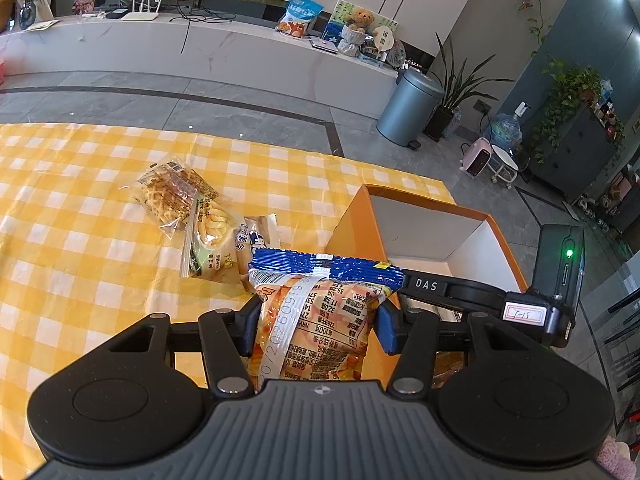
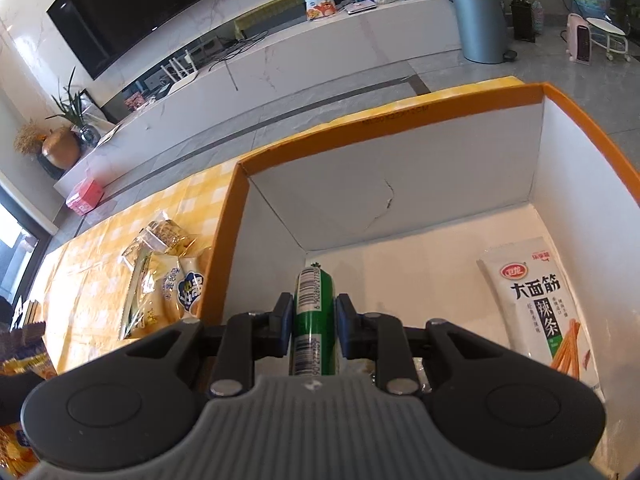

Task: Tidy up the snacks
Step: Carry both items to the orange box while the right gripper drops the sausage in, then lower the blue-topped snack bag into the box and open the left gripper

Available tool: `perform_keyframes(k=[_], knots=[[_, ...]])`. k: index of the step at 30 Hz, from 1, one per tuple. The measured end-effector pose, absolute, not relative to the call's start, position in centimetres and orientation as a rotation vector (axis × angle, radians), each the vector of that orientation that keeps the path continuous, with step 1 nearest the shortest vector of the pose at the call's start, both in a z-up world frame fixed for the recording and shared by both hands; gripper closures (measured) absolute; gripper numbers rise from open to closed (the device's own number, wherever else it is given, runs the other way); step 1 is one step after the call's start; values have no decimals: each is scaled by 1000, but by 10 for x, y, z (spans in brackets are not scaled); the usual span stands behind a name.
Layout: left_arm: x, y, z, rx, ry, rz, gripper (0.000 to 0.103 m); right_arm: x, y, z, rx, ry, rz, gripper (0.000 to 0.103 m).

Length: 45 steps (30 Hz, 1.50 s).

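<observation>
Left gripper [image 1: 316, 312] clamps chip bag [image 1: 320, 320] | right gripper [image 2: 314, 312] grips green tube [image 2: 314, 312], seemingly over orange box [image 2: 440, 108]

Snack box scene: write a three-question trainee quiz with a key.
1. True or false: the right claw is shut on a green tube.
2. What lies flat on the floor of the box? A) white packet B) red can C) banana
3. What does the left claw hold?

Key:
1. True; it is over the box interior.
2. A, the white packet at the right side.
3. An orange snack bag with a blue top seal, beside the box's outer wall.
</observation>
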<state>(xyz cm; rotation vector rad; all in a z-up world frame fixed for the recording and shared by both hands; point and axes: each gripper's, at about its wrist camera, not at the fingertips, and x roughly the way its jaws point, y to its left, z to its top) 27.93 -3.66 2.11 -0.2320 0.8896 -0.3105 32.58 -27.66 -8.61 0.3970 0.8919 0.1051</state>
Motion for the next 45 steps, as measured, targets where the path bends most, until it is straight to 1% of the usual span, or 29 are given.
perform_keyframes(k=[5, 11, 13, 14, 15, 17, 21, 25, 27, 28, 31, 37, 45], knots=[[280, -40, 23, -207, 884, -285, 41, 321, -278, -84, 427, 885, 119, 78], [279, -52, 31, -176, 875, -260, 41, 304, -280, -64, 388, 818, 106, 78], [277, -60, 37, -157, 867, -252, 41, 293, -285, -53, 370, 784, 98, 76], [275, -66, 41, -133, 850, -244, 41, 287, -287, -47, 360, 766, 95, 73], [273, -72, 45, -112, 834, -239, 41, 282, -293, -42, 352, 748, 90, 71], [270, -84, 52, -88, 817, -248, 41, 272, -301, -31, 331, 717, 79, 71], [267, -114, 63, -41, 792, -267, 41, 251, -320, -15, 296, 660, 23, 62], [265, -143, 68, 5, 752, -271, 41, 230, -342, -6, 261, 631, -48, 59], [269, -154, 66, -1, 767, -299, 41, 221, -353, -1, 247, 610, -78, 53], [272, -160, 64, 0, 776, -308, 41, 217, -359, 0, 250, 597, -92, 52], [282, -176, 55, 2, 809, -343, 41, 209, -378, 1, 292, 577, -121, 52], [320, -194, 21, -121, 949, -462, 41, 202, -397, -1, 359, 551, -87, 52], [340, -226, -20, -121, 1021, -452, 41, 206, -406, -8, 423, 533, -68, 52]])
